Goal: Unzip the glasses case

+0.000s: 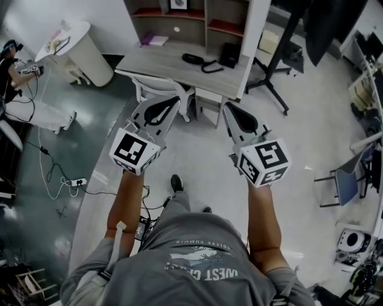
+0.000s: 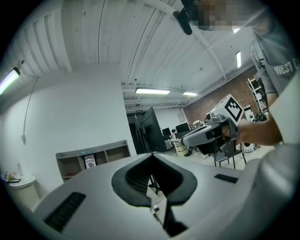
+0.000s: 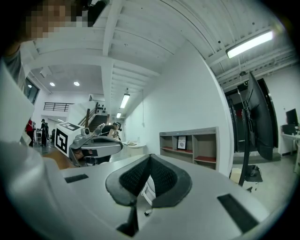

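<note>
Both grippers are held level in front of me above the floor, short of a grey desk point(image 1: 155, 60). On the desk lie a flat black object with a cord point(image 1: 194, 58) and a black boxy object point(image 1: 229, 54); I cannot tell which is the glasses case. My left gripper point(image 1: 158, 111) has its jaws together with nothing between them, as its own view shows point(image 2: 152, 157). My right gripper point(image 1: 240, 120) is shut and empty too point(image 3: 150, 158). Each gripper shows in the other's view: the right gripper point(image 2: 211, 133), the left gripper point(image 3: 91, 145).
A white chair point(image 1: 163, 89) is tucked under the desk, straight ahead of the left gripper. A shelf unit point(image 1: 200, 18) stands on the desk. A black stand's legs point(image 1: 269, 83) spread at the right, a blue chair point(image 1: 347, 179) beyond. A power strip point(image 1: 78, 181) and cables lie at the left, near a round white table point(image 1: 81, 45).
</note>
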